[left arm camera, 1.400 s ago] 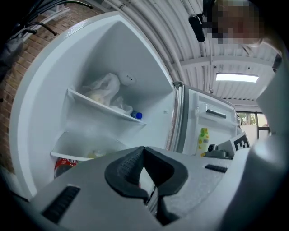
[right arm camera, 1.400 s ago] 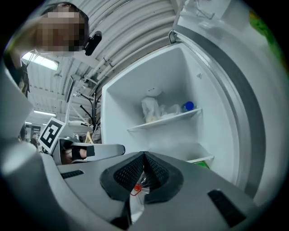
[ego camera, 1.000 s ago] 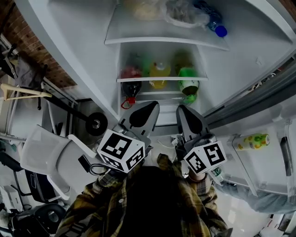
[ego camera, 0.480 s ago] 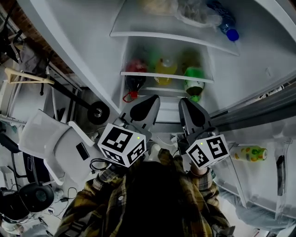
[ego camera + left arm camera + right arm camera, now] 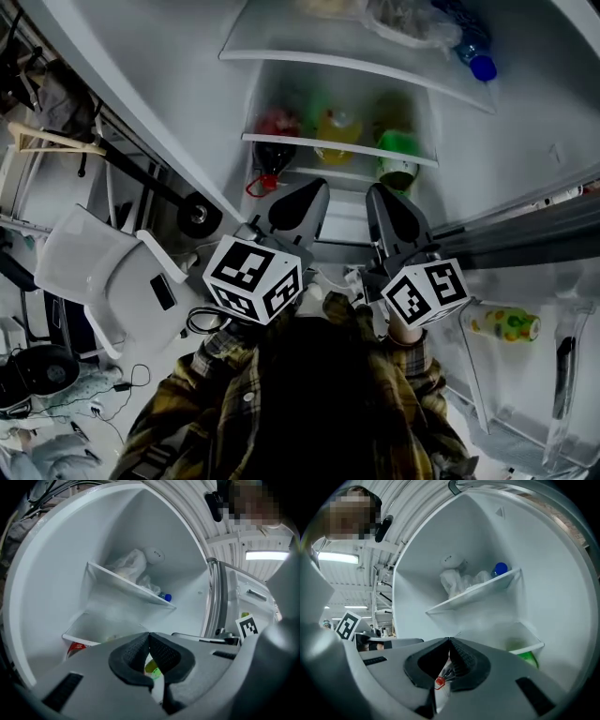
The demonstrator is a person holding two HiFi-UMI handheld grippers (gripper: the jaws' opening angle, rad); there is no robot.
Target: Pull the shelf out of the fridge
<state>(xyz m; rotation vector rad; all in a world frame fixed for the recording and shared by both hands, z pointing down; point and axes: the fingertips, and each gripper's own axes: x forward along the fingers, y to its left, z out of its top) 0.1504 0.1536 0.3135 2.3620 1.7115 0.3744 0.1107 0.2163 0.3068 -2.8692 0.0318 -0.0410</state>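
The fridge stands open in front of me. Its upper shelf (image 5: 356,64) holds plastic bags and a blue-capped bottle (image 5: 481,66). A lower shelf (image 5: 337,148) sits over a dark red-labelled bottle (image 5: 270,155), a yellow one (image 5: 337,129) and a green one (image 5: 398,157). My left gripper (image 5: 314,187) and right gripper (image 5: 380,192) hang side by side just short of the lower shelf, both shut on nothing. The left gripper (image 5: 149,634) looks at the upper shelf (image 5: 126,585). From the right gripper (image 5: 450,640) I see both shelves (image 5: 473,595) and the green bottle (image 5: 528,659).
A white chair (image 5: 103,291) and a black wheel (image 5: 197,217) stand to the left of the fridge, with cables on the floor. At the right, the open fridge door holds a yellow bottle (image 5: 502,323) in its bin. The person's plaid sleeves fill the bottom of the head view.
Both grippers have crept a little closer to the lower shelf, still shut and side by side. The head view has shifted slightly.
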